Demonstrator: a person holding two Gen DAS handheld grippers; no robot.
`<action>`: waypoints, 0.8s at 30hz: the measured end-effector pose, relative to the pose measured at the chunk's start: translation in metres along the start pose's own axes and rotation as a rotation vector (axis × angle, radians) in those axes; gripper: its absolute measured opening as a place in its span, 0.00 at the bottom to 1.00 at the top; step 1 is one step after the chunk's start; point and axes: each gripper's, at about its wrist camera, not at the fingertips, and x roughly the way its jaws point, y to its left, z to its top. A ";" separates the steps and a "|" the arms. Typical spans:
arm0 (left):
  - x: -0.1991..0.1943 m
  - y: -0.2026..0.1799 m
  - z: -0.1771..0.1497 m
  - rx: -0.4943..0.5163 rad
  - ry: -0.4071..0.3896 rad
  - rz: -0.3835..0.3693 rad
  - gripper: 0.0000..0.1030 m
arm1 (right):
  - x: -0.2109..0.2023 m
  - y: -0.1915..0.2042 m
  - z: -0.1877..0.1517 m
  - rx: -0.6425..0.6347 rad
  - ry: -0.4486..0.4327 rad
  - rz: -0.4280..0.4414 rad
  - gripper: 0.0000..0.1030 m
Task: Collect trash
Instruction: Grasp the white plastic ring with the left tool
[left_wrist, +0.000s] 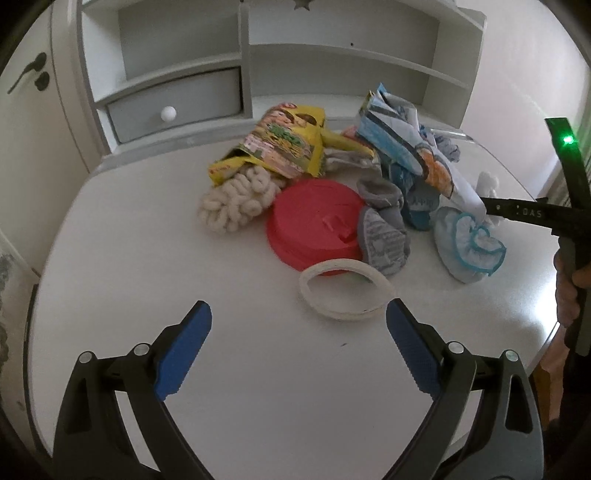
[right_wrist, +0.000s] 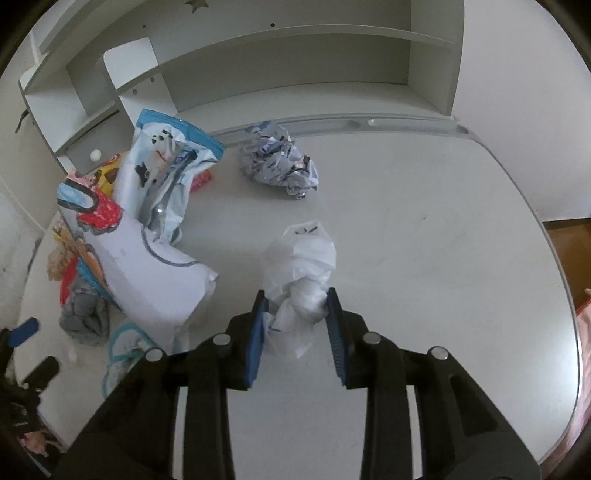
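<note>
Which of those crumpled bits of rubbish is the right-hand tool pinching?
The white crumpled plastic bag, squeezed between the right gripper's blue pads. The grey printed paper ball lies apart, farther back by the shelf unit, untouched.

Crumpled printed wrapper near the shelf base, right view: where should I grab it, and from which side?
Take the crumpled wrapper across its bunched middle, coming from above. It is a loose ball lying free on the desk, open on all sides. The right gripper already holds the white bag; the left gripper is open.
</note>
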 end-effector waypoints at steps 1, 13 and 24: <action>0.001 -0.002 0.001 0.004 0.001 -0.002 0.90 | -0.002 0.001 0.000 -0.008 -0.008 -0.002 0.30; 0.021 -0.014 0.008 0.012 0.038 0.054 0.89 | -0.032 0.005 -0.004 -0.031 -0.049 0.029 0.30; -0.012 -0.022 0.019 0.034 -0.070 0.114 0.55 | -0.057 -0.013 -0.015 -0.010 -0.074 0.009 0.30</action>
